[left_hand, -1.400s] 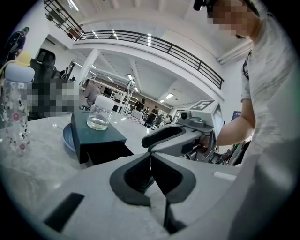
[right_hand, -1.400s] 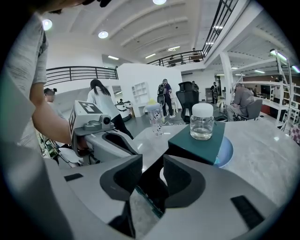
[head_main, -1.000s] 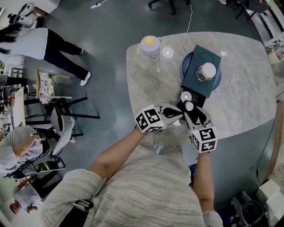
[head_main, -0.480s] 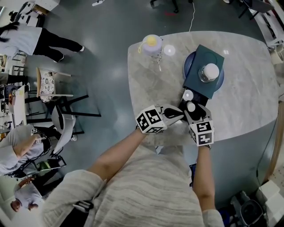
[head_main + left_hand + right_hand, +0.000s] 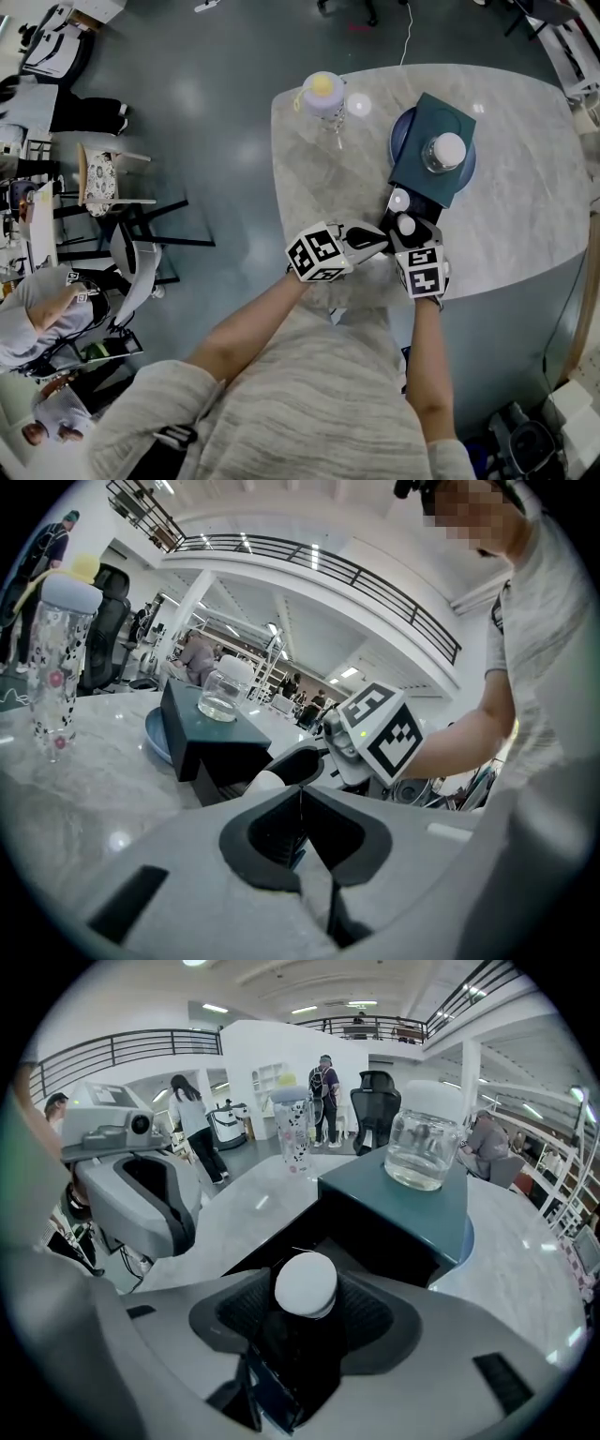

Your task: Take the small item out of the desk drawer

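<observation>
A dark teal drawer box [image 5: 424,127] stands on a blue plate [image 5: 396,141] on the marble table, its drawer pulled out toward me. A small dark item with a round white cap [image 5: 306,1283] stands at the drawer's mouth. My right gripper [image 5: 406,231] has its jaws wide on either side of it, and a gap shows between the pads and the cap. The item also shows in the left gripper view [image 5: 265,782]. My left gripper [image 5: 373,242] lies just left of the right one, jaws shut on nothing [image 5: 302,803].
A glass jar with a white lid [image 5: 444,150] sits on top of the drawer box. A clear patterned bottle with a pale cap [image 5: 322,94] stands at the table's far left. The table's [image 5: 525,216] near edge runs under my hands. Chairs and people are on the floor to the left.
My right gripper has moved a little forward toward the drawer box, with the white-capped item still between its jaws. The left gripper has stayed put. A person in the background has walked off to the left.
</observation>
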